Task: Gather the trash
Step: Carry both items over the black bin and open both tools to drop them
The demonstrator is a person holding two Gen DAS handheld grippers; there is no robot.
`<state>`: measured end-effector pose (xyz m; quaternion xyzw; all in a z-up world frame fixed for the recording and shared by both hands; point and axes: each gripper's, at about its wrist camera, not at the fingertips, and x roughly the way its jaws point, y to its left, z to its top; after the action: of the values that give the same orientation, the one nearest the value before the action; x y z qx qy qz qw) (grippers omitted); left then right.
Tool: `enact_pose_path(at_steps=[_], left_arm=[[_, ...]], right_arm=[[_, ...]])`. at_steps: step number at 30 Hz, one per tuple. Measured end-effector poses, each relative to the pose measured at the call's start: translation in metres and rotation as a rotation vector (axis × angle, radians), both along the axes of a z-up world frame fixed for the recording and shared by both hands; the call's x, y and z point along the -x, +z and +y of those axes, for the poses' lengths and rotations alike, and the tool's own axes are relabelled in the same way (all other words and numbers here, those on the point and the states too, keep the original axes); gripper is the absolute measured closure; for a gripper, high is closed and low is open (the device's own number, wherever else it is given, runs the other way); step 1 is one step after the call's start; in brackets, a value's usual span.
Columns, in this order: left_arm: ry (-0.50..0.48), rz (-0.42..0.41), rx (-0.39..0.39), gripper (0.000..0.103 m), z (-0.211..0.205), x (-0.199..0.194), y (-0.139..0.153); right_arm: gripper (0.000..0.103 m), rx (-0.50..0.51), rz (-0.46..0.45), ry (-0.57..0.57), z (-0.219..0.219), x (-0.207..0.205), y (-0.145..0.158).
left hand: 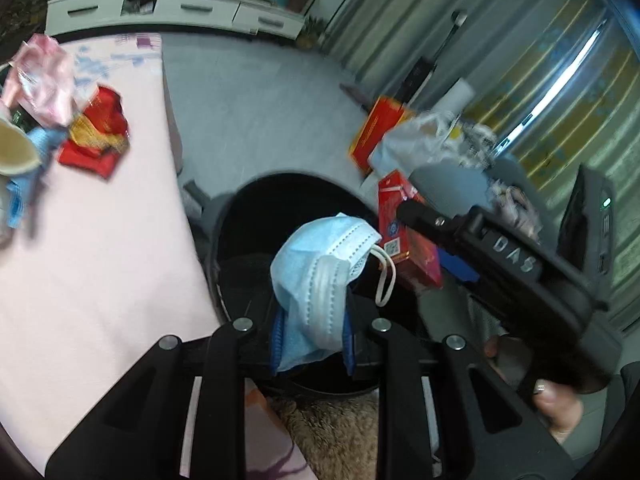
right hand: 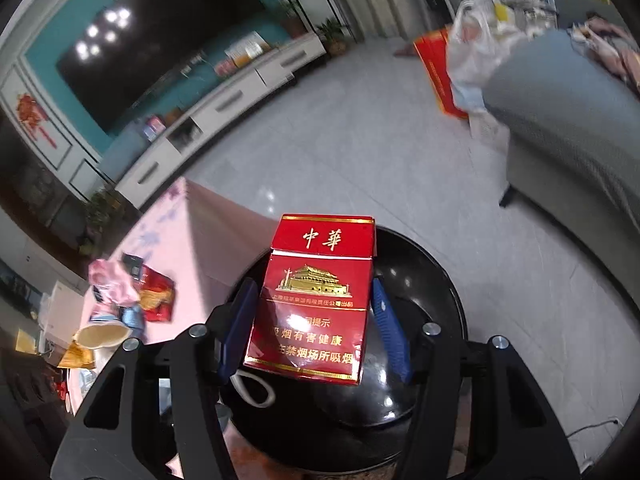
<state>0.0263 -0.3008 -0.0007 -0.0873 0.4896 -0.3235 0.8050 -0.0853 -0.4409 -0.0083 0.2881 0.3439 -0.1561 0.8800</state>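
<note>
My left gripper (left hand: 312,332) is shut on a crumpled light-blue face mask (left hand: 320,272) and holds it over the open black trash bin (left hand: 240,216). My right gripper (right hand: 316,332) holds a red cigarette pack (right hand: 316,300) between its blue pads, above the same black bin (right hand: 436,280). The pack also shows in the left wrist view (left hand: 404,236), beside the mask. The mask's white ear loop (right hand: 256,390) shows just below the pack. More trash lies on the pink table: a red and gold wrapper (left hand: 96,136), a pink wrapper (left hand: 40,80) and a paper cup (left hand: 16,148).
The pink table (left hand: 100,260) is left of the bin. A grey sofa (right hand: 560,128) stands on the right, with a plastic bag (right hand: 472,48) and a red box (right hand: 436,64) by its end. A white TV cabinet (left hand: 172,8) lines the far wall.
</note>
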Motion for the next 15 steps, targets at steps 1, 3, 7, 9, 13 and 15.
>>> enact_pose_path(at_steps=[1, 3, 7, 9, 13, 15], left_arm=[[-0.005, 0.020, -0.014, 0.079, -0.005, -0.003, -0.009], [-0.011, 0.045, -0.027, 0.079, -0.009, -0.002, -0.018], [-0.014, 0.069, -0.067, 0.079, -0.017, -0.012, -0.034], [-0.017, 0.089, -0.066, 0.079, -0.024, -0.013, -0.037], [-0.032, 0.096, -0.085, 0.076, -0.026, -0.012, -0.037], [-0.036, 0.107, -0.082, 0.072, -0.026, -0.011, -0.037]], right_arm=[[0.045, -0.009, 0.029, -0.008, -0.002, -0.003, -0.006], [0.045, -0.026, 0.073, -0.022, -0.007, -0.010, -0.017], [0.045, -0.074, 0.142, -0.018, -0.010, -0.019, -0.037], [0.045, -0.078, 0.157, -0.025, -0.009, -0.021, -0.040], [0.044, -0.071, 0.188, -0.040, -0.011, -0.023, -0.045], [0.044, -0.079, 0.195, -0.037, -0.012, -0.023, -0.047]])
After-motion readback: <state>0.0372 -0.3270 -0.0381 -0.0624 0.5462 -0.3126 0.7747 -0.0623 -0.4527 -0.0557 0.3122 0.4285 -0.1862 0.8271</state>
